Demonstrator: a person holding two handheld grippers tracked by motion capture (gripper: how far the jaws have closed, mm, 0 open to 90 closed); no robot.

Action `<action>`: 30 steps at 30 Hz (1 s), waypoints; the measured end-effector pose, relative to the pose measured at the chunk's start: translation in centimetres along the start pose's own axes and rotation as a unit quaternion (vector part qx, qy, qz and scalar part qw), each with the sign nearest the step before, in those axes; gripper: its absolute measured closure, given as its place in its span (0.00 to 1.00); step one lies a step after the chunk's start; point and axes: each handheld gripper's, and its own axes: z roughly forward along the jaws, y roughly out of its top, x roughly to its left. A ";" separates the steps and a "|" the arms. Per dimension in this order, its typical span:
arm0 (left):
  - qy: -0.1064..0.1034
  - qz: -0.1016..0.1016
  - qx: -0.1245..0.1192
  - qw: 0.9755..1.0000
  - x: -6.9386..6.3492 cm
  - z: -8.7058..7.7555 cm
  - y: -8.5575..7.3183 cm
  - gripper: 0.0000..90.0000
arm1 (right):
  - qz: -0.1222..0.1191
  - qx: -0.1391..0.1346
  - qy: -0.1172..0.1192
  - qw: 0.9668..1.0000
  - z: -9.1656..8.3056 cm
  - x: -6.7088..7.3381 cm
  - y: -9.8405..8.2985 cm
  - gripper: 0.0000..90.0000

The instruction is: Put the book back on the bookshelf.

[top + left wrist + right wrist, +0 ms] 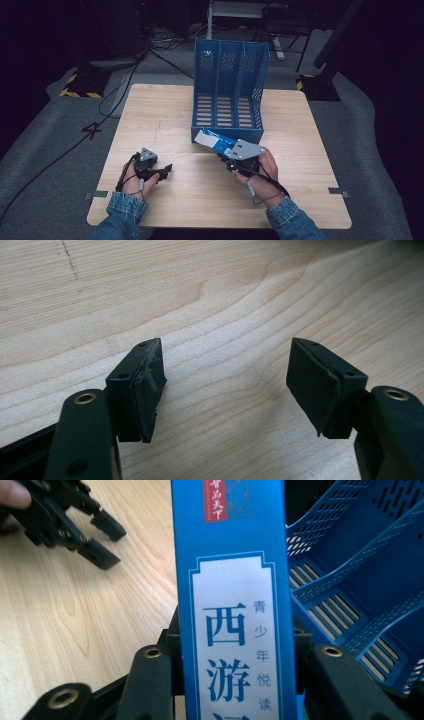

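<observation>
A blue book (214, 140) with a white label and Chinese characters (235, 595) is clamped by its spine edge between the jaws of my right gripper (229, 151). It hangs tilted just in front of the low front lip of a blue three-slot file rack (227, 134), above the table. The rack's slotted compartments (350, 580) lie right behind the book. My left gripper (163, 170) rests low over the wooden table (165, 115) at the front left. Its jaws stand apart over bare wood (225, 352) with nothing between them, and it also appears beyond the book (95, 535).
The rack stands upright at the far middle of the table, open side toward me. Bare wood lies to the left and right of it and between my hands. Beyond the table there are cables (115, 95), yellow-black striped stand bases (80, 85) and dark furniture legs.
</observation>
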 end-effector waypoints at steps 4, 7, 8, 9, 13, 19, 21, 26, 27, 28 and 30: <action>0.026 0.038 0.017 0.999 -0.2 0.2 0.0 0.29 | 0.023 -0.011 0.009 1.000 -1.1 -1.0 0.3 0.68; 0.030 0.041 0.019 0.999 -0.1 0.2 0.1 0.26 | 0.030 -0.016 0.014 0.999 -1.7 -1.4 0.6 0.68; 0.030 0.040 0.018 0.999 -0.1 0.3 0.1 0.25 | 0.034 -0.018 0.018 0.999 -2.0 -1.6 0.8 0.68; 0.029 0.041 0.020 0.999 0.0 0.3 0.1 0.24 | 0.037 -0.020 0.020 0.999 -2.3 -1.7 1.0 0.68; 0.027 0.041 0.020 0.999 0.0 0.3 0.2 0.23 | 0.053 -0.030 0.034 0.998 -3.3 -2.4 1.8 0.68; 0.024 0.042 0.021 0.999 0.1 0.4 0.2 0.23 | 0.088 -0.049 0.055 0.993 -4.4 -3.7 2.5 0.68; 0.024 0.043 0.021 0.999 0.2 0.4 0.2 0.23 | 0.100 -0.054 0.064 0.991 -4.5 -4.2 2.6 0.68; 0.022 0.043 0.022 0.999 0.2 0.4 0.2 0.23 | 0.133 -0.070 0.088 0.985 -4.8 -5.2 2.5 0.68; 0.023 0.043 0.021 0.999 0.2 0.4 0.2 0.23 | 0.139 -0.072 0.091 0.983 -4.9 -5.4 2.4 0.68; 0.023 0.043 0.020 0.999 0.2 0.4 0.2 0.23 | 0.144 -0.073 0.092 0.983 -4.9 -5.5 2.4 0.68; 0.024 0.043 0.020 0.999 0.2 0.4 0.2 0.23 | 0.155 -0.077 0.095 0.980 -5.0 -5.8 2.3 0.68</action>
